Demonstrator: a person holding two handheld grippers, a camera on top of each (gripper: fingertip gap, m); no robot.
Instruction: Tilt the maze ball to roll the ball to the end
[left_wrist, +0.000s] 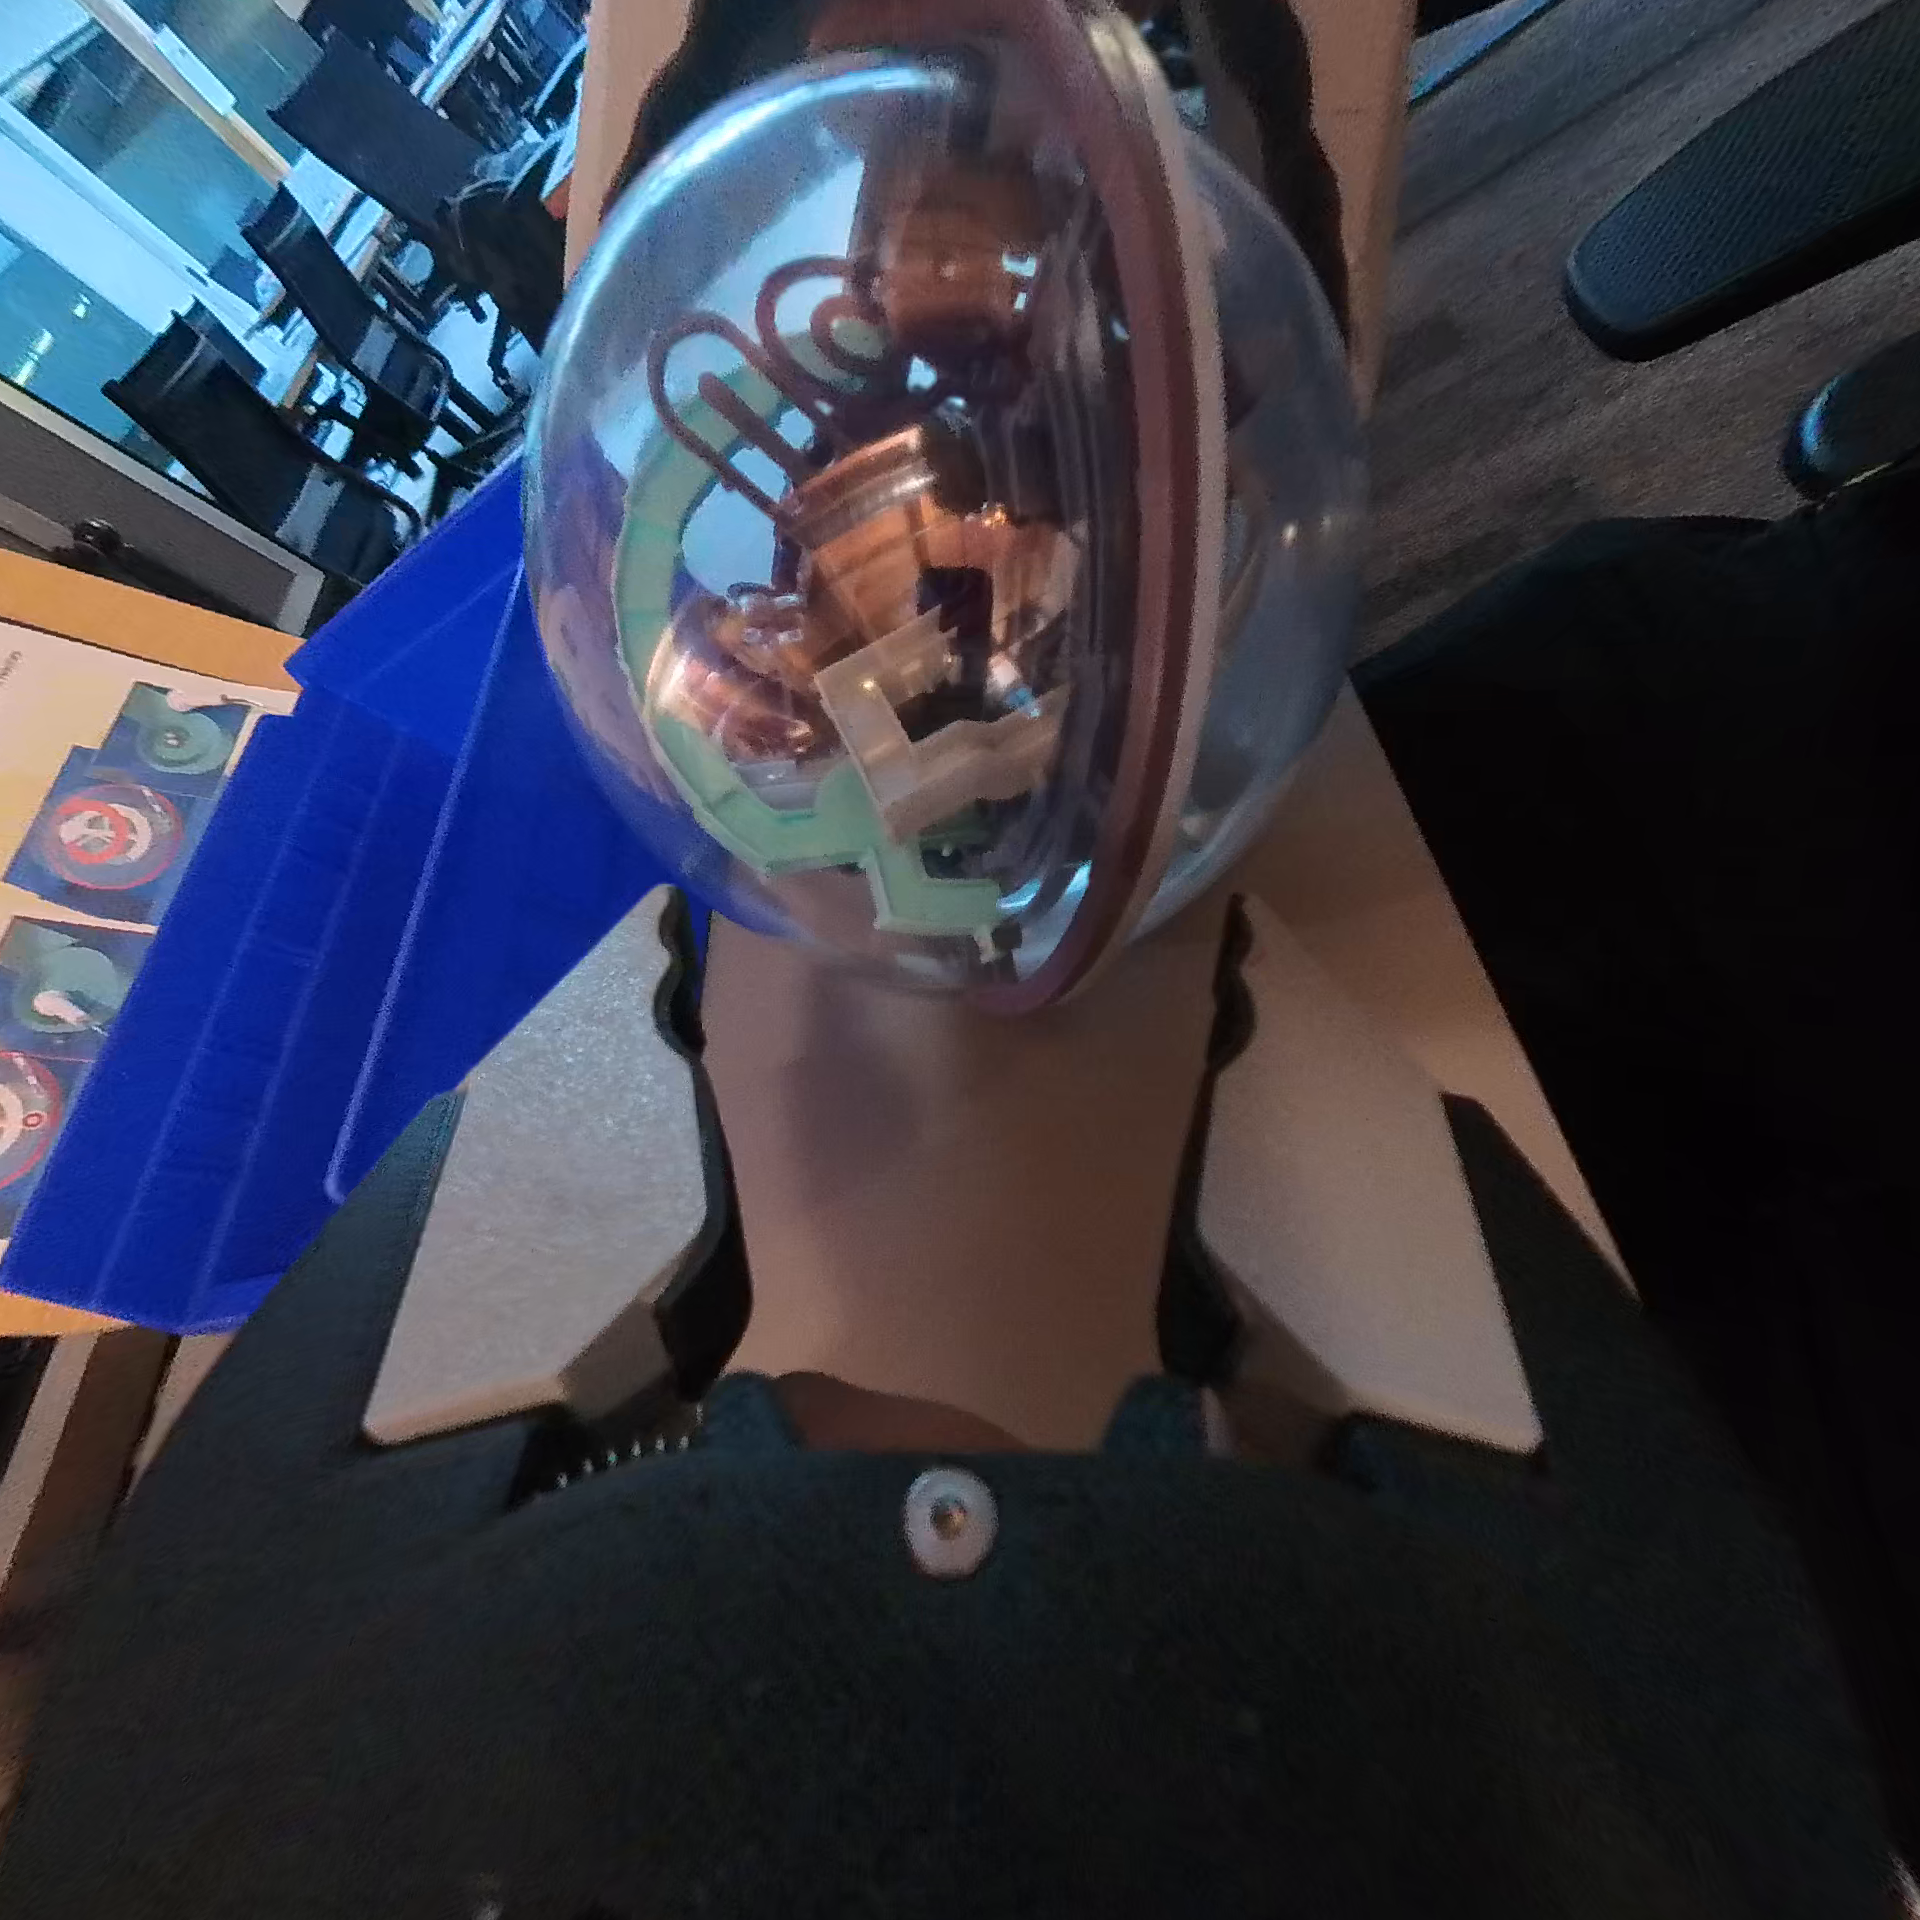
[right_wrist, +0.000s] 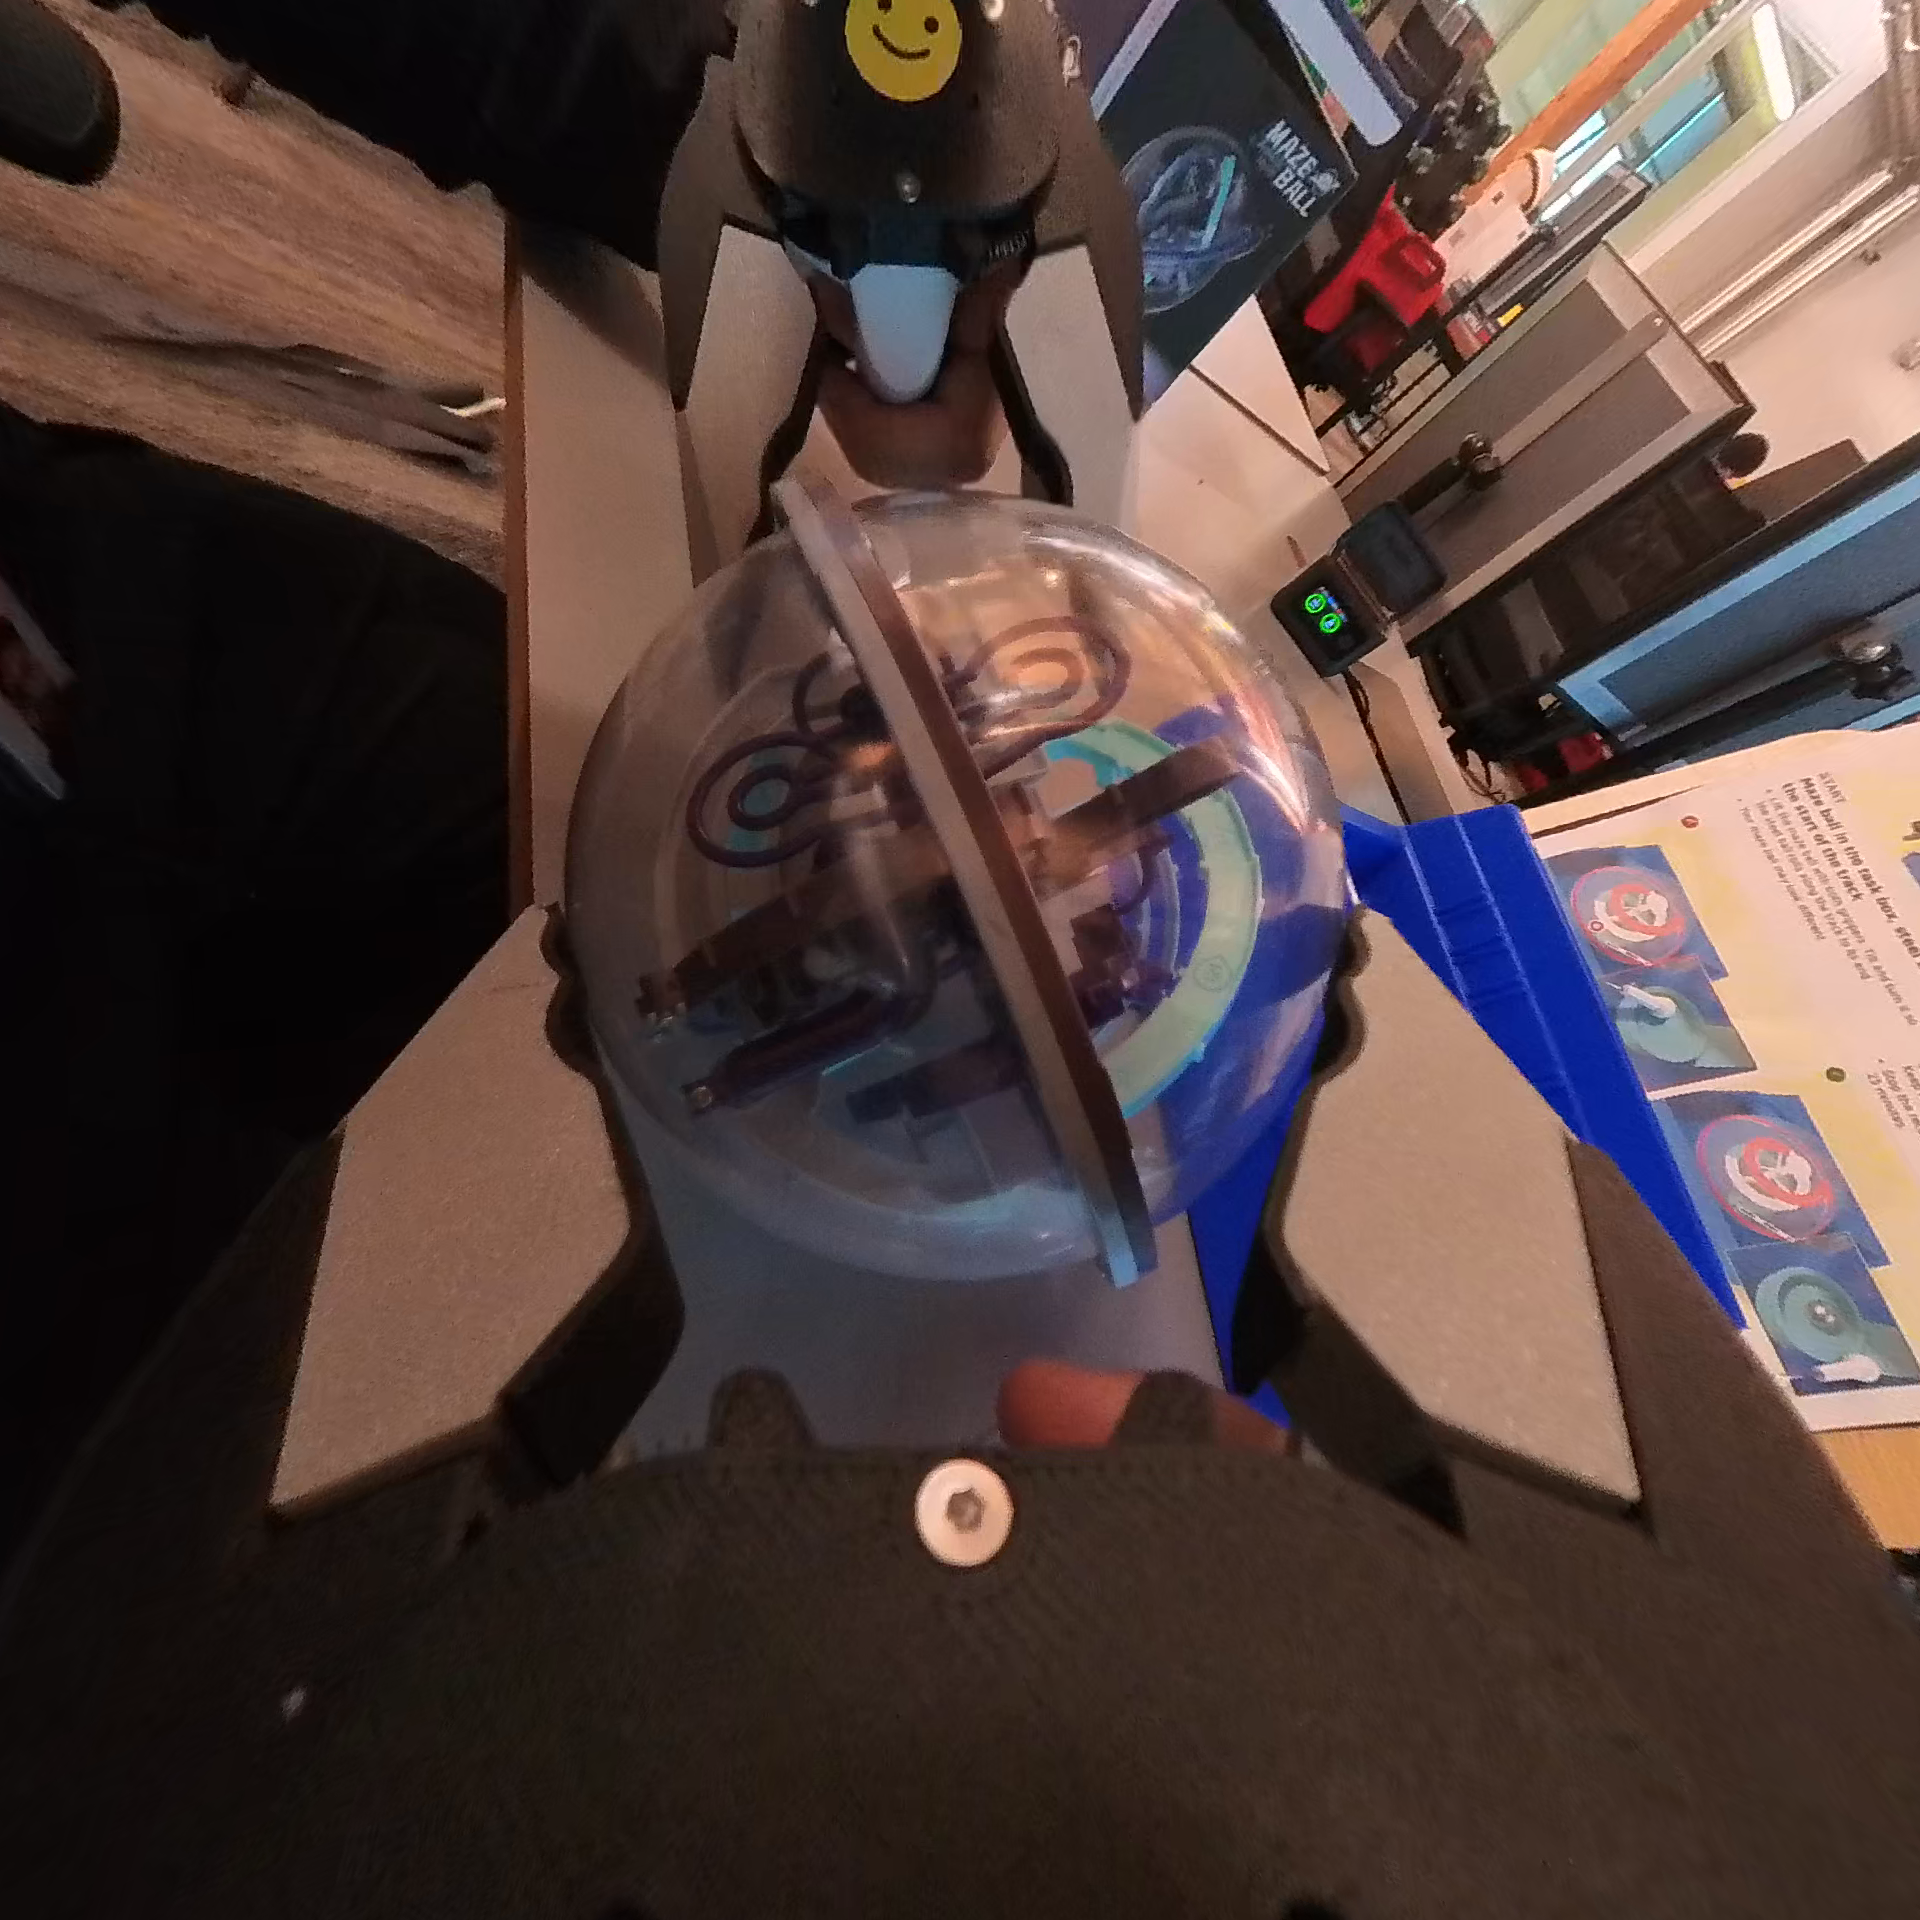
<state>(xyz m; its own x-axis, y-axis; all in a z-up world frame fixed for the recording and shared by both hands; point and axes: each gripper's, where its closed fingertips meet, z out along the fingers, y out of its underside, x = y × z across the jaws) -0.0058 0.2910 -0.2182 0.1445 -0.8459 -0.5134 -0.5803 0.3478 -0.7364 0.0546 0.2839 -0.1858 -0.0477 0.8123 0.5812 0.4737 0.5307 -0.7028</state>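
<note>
The maze ball (left_wrist: 935, 540) is a clear sphere with a dark equator band and green, purple and white tracks inside, held up in the air between both grippers. My left gripper (left_wrist: 951, 914) clasps its near cap with both fingertips beside it. My right gripper (right_wrist: 951, 935) is shut on the maze ball (right_wrist: 935, 883), one finger on each side. The left gripper (right_wrist: 899, 478), with a yellow sticker, meets the ball's far end. The right gripper's fingers (left_wrist: 597, 156) show behind the ball. I cannot pick out the small ball inside.
A blue bin (left_wrist: 312, 987) (right_wrist: 1475, 987) stands on the wooden table beside a printed instruction sheet (left_wrist: 94, 831) (right_wrist: 1766, 1039). The dark maze ball box (right_wrist: 1226, 187) and a small device with green lights (right_wrist: 1330, 613) lie farther off. A black chair armrest (left_wrist: 1745, 208) is near.
</note>
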